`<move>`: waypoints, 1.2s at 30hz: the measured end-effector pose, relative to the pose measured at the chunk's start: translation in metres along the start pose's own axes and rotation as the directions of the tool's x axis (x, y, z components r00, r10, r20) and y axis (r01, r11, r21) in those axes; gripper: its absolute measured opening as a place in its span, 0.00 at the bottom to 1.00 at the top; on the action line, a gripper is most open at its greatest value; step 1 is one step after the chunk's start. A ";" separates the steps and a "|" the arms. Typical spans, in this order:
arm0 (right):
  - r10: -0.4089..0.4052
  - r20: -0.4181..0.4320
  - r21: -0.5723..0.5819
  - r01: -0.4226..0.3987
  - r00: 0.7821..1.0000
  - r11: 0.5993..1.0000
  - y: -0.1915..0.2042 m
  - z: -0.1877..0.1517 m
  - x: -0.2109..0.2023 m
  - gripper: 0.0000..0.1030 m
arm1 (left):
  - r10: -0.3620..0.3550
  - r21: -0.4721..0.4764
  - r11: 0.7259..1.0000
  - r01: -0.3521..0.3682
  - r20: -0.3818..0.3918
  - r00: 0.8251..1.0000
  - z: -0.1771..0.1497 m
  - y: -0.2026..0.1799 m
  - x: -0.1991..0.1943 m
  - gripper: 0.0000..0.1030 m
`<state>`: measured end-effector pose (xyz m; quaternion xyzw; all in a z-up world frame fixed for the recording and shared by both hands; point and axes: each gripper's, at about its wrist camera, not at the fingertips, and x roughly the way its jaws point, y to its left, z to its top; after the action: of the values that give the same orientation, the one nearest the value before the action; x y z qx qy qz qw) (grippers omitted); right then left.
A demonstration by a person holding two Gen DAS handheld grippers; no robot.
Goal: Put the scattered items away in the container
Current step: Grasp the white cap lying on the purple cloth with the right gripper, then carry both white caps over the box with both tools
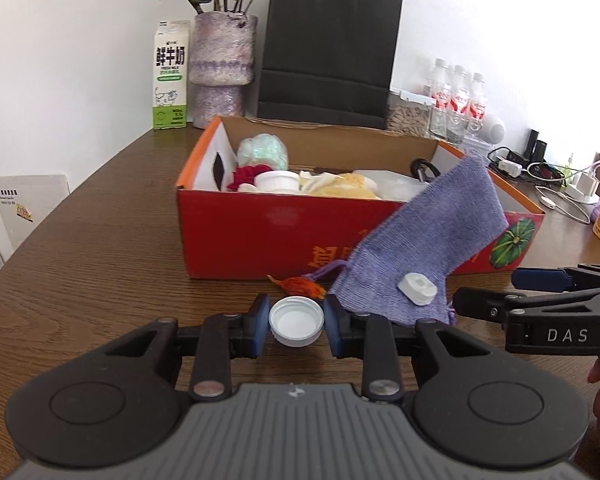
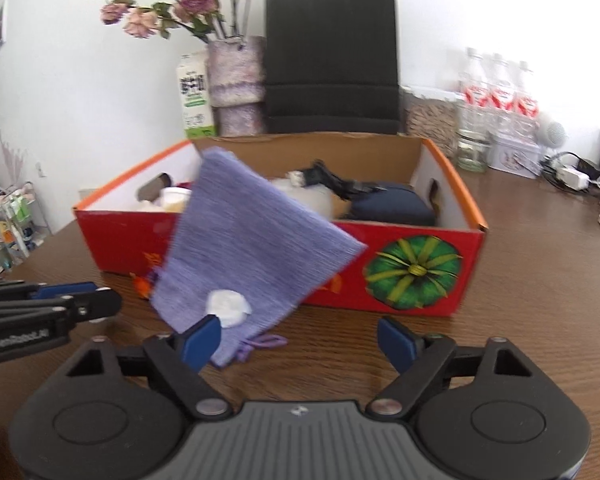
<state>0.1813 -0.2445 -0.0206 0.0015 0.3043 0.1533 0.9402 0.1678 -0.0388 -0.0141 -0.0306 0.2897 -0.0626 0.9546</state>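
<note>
Brown wood-grain table (image 1: 100, 248) under me, white wall behind, and the red cardboard box (image 1: 260, 236) sits square ahead, open at the top. My left gripper (image 1: 296, 322) has its blue pads clamped on a white bottle cap (image 1: 296, 321), hollow side up, held just short of the box's near wall.

Over on the right view, my right gripper (image 2: 300, 344) stands with its jaws well apart and nothing pinched between them. A purple knitted pouch (image 2: 252, 256) leans against the front of the box, upper corner above the rim, lower end on the table. Its bottom edge sits right at my left pad (image 2: 202, 342); I cannot tell whether it touches. A small white button-like piece (image 2: 228, 306) shows on the pouch's lower part, and its purple drawstring (image 2: 260, 344) trails on the wood between my fingers.

From the left view the pouch lies just right of the held cap, between the two grippers, and an orange dried flower bit (image 1: 300, 286) lies on the table at the foot of the box, just beyond the cap.

Inside the box: a white tub (image 1: 278, 180), something red, pale cloth, a black cable (image 2: 332, 180), a dark navy pouch (image 2: 392, 204). Behind it stand a milk carton (image 1: 170, 76), a purple vase (image 1: 222, 68) of faded roses, a black paper bag (image 1: 328, 52) and water bottles (image 1: 458, 96). Chargers and cables (image 1: 548, 176) clutter the far right.
</note>
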 end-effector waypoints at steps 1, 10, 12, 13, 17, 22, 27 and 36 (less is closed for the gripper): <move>0.010 -0.004 0.002 -0.010 1.000 1.000 0.003 0.002 0.002 0.69 | 0.000 -0.005 1.000 0.000 0.000 1.000 0.000 0.003 0.000 0.28; 0.039 -0.034 0.026 -0.038 0.999 0.999 0.026 0.011 0.024 0.42 | -0.011 -0.041 0.999 0.011 -0.004 1.000 -0.002 0.022 0.006 0.28; 0.030 -0.042 0.024 -0.029 0.999 0.999 0.028 0.012 0.027 0.38 | -0.028 -0.060 0.998 0.027 -0.014 1.000 -0.002 0.025 0.008 0.28; 0.027 -0.047 0.022 -0.026 0.999 0.999 0.028 0.012 0.029 0.35 | -0.033 -0.068 0.997 0.032 -0.011 0.999 -0.002 0.026 0.008 0.28; 0.033 -0.044 0.025 -0.032 0.998 0.999 0.027 0.010 0.031 0.25 | -0.048 -0.085 0.995 0.049 0.002 0.999 -0.004 0.028 0.006 0.28; 0.025 -0.028 0.008 -0.025 0.999 1.000 0.030 0.008 0.027 0.24 | -0.066 -0.104 0.992 0.065 -0.006 0.998 -0.003 0.032 0.008 0.28; 0.026 -0.010 0.005 -0.026 1.000 1.000 0.031 0.006 0.021 0.24 | -0.067 -0.103 0.992 0.067 0.001 0.998 -0.003 0.031 0.007 0.28; 0.029 0.022 0.010 -0.029 0.999 1.000 0.028 0.002 0.002 0.24 | -0.056 -0.128 0.990 0.057 0.016 0.998 -0.003 0.035 0.005 0.28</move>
<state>0.1760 -0.2174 -0.0179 0.0126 0.2949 0.1652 0.9411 0.1739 -0.0053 -0.0232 -0.1004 0.2860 -0.0706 0.9503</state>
